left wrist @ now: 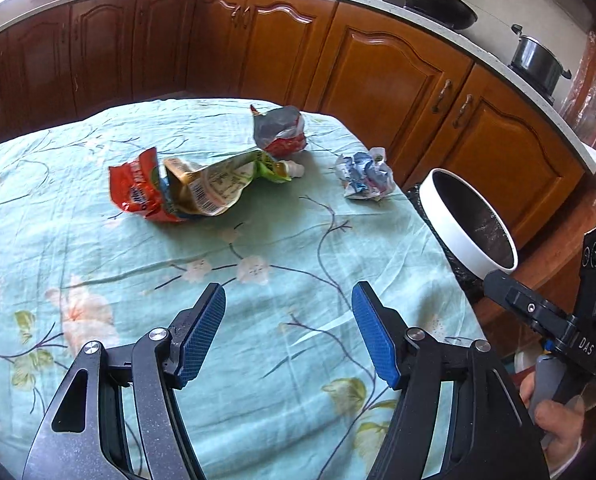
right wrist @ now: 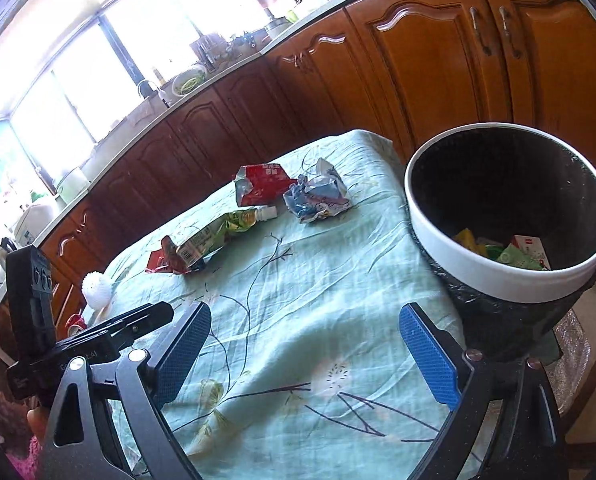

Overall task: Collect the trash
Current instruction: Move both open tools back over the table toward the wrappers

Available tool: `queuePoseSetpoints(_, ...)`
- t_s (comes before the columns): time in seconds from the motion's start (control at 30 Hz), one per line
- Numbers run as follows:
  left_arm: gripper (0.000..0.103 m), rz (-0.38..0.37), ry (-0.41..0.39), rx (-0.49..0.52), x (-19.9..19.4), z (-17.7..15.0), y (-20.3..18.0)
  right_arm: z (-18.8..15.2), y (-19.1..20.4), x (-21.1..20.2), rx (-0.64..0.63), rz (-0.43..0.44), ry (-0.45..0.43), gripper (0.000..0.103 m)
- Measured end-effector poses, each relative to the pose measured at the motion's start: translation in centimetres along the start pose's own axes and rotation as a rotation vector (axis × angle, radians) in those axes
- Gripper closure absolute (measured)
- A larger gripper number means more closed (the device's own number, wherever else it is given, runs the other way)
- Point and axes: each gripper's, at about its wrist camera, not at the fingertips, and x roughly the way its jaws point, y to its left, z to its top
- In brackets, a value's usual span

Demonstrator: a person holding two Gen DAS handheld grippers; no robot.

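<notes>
Crinkly foil wrappers (left wrist: 194, 186) await — both tools, left (left wrist: 288, 334) and right (right wrist: 316, 354), gape empty; pinch one wrapper mid-body, then bin (right wrist: 510, 216).

Each fisheye view looks forward and downward along its own hand-held gripper, close above the floral cloth (left wrist: 258, 240), toward the wooden cabinets (left wrist: 378, 76) at the upper frame, and both share the wrappers (right wrist: 218, 232) mid-frame and the white-rimmed bin (right wrist: 478, 264) at right.
</notes>
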Motion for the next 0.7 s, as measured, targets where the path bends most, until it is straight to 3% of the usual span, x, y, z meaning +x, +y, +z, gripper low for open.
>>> queuePoseSetpoints(0.27, 0.036, 0.032, 0.002, -0.071, -0.5, -0.2, 3.1, 0.3, 1.1, 1.8, -0.019, 0.004, 0.039, 0.007)
queuePoseSetpoints(0.7, 0.036, 0.057, -0.009, -0.149, -0.4, 1.6, 6.4, 3.8, 0.6, 4.1, -0.022, -0.007, 0.047, 0.007)
